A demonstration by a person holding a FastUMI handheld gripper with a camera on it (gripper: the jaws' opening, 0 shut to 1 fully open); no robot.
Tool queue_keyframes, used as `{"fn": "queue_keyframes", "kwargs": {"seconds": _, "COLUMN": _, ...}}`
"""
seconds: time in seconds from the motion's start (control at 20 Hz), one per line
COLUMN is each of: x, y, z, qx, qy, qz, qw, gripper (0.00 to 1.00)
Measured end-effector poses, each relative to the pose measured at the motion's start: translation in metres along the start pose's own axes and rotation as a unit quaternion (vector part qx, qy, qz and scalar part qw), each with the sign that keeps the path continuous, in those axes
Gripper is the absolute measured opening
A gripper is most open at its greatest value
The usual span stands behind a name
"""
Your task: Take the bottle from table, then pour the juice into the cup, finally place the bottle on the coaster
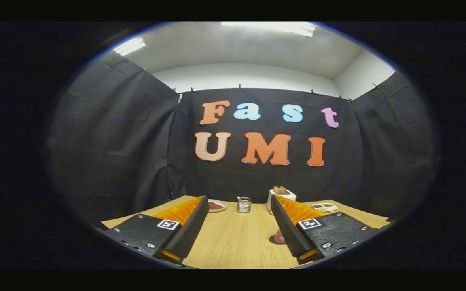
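The gripper [239, 204] is spread wide, and nothing is held between its two fingers. The fingers [192, 220] reach forward over a bare stretch of the wooden desk [237, 242]. Each finger has a small square marker [167, 224] on its top.

Just beside the inner edge of the right finger, low on the desk, a small red thing [278, 237] stands on a dark round base. The finger hides most of it, so it is hard to tell what it is. It may be the bottle or the coaster, but the picture does not show enough to say.

Beyond the fingers, near the far edge of the desk, a few things sit in a row. A small clear glass jar [244, 204] with something shiny inside stands between the two fingertips, well ahead of them. To its left is a plate [217, 205] with something reddish brown on it, close to the tip of the left finger. To the right of the jar, a white toaster [281, 195] stands just behind the right fingertip, with brown bread [280, 190] poking out of its top. Farther right lies a flat tray [324, 207] with small colored bits on it.

Black cloth hangs behind the desk.
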State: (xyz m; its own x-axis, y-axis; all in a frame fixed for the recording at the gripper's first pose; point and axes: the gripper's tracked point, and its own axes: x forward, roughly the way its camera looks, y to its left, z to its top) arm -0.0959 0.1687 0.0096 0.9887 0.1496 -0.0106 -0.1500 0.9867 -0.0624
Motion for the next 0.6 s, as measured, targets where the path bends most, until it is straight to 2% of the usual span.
{"fn": "queue_keyframes", "kwargs": {"seconds": 0.2, "x": -0.001, "y": 0.007, "z": 0.020, "qx": 0.033, "qy": -0.035, "qz": 0.012, "qw": 0.999, "gripper": 0.91}}
{"fn": "queue_keyframes", "kwargs": {"seconds": 0.6, "x": 0.006, "y": -0.008, "z": 0.024, "qx": -0.019, "qy": -0.020, "qz": -0.013, "qw": 1.000, "gripper": 0.91}}
